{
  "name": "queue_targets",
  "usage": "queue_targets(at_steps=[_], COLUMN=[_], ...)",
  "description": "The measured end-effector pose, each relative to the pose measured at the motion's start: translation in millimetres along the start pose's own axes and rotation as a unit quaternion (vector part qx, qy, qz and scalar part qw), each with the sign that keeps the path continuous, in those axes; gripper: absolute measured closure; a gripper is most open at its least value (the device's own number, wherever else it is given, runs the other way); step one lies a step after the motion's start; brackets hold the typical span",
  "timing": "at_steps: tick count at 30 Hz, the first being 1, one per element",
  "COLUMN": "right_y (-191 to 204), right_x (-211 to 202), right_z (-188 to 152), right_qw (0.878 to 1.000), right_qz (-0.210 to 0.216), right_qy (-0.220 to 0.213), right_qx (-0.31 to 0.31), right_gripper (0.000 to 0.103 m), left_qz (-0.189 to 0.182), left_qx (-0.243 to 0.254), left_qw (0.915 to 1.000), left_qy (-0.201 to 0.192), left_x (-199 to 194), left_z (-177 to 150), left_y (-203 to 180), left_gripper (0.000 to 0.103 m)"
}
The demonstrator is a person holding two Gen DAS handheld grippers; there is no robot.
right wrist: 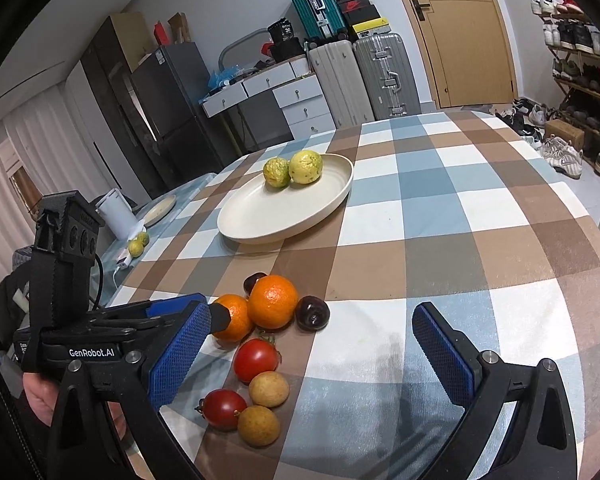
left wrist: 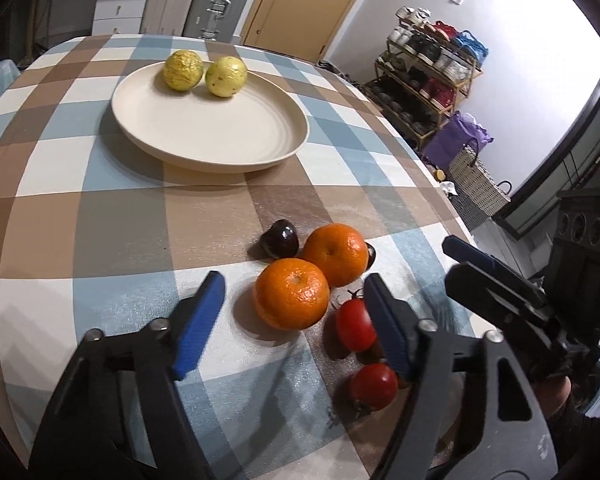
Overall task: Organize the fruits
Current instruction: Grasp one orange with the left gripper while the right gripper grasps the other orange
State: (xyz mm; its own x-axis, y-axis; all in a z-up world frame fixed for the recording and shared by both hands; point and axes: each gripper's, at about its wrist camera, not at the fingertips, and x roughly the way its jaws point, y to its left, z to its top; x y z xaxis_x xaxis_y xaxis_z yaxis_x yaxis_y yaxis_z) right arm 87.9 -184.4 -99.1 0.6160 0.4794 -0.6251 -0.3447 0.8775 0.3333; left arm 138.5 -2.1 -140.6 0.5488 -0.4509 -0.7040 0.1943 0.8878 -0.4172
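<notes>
Fruits mostly unsorted. Left gripper (left wrist: 294, 300) spread wide, empty, straddling the near orange (left wrist: 291, 294). Right gripper (right wrist: 312, 344) also spread, empty. Just ahead: second orange (right wrist: 273, 301), tomatoes (right wrist: 256, 360), dark plums (right wrist: 312, 312), longans (right wrist: 269, 389). Farther ahead, plate (right wrist: 260, 220) holds only two yellow-green fruits (right wrist: 305, 167). Rest still to move, I'd judge.

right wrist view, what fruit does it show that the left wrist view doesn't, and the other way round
Only the right wrist view shows the two round tan longans beside the red tomatoes. The left wrist view shows no fruit the right lacks, though it alone shows the purple bag on the floor. Both share the round cream plate holding two yellow-green fruits, two oranges and both open tongs.
</notes>
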Motion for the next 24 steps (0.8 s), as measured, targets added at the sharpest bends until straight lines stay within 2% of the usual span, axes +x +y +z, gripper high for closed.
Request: queue_targets(at_steps=[2,6,7,10,24], right_y=[-0.5,-0.1,0.2,1.4,6.6], right_x=[1.7,5.0,5.8,7.6,10.0], right_z=[1.2,2.2,2.2,2.5,7.1], right_qw=[1.000,1.000,1.000,1.000,1.000], right_qz=[-0.001,-0.003,-0.003,-0.004,-0.010], right_qy=[0.001,0.005,0.006,0.010,0.015], right_qx=[0.002,0.002,0.001,-0.002,-0.010], right_gripper=[0.000,0.000,0.000,0.000,0.000], left_qz=[-0.005,-0.007,-0.004,-0.016,-0.026], left_qx=[0.003,0.010,0.011,0.001,0.008], left_qw=[1.0000,0.9999,0.9999,0.9998,0.9996], left_qy=[0.004,0.008,0.006,0.007,-0.006], left_x=[1.9,4.3,3.8,3.3,-9.3], left_z=[-0.5,-2.4,-2.7,-3.4,-7.3], left_y=[0.3,0.6,1.1,6.5,7.1], left_gripper=[0.049,0.060,0.066,0.066,0.066])
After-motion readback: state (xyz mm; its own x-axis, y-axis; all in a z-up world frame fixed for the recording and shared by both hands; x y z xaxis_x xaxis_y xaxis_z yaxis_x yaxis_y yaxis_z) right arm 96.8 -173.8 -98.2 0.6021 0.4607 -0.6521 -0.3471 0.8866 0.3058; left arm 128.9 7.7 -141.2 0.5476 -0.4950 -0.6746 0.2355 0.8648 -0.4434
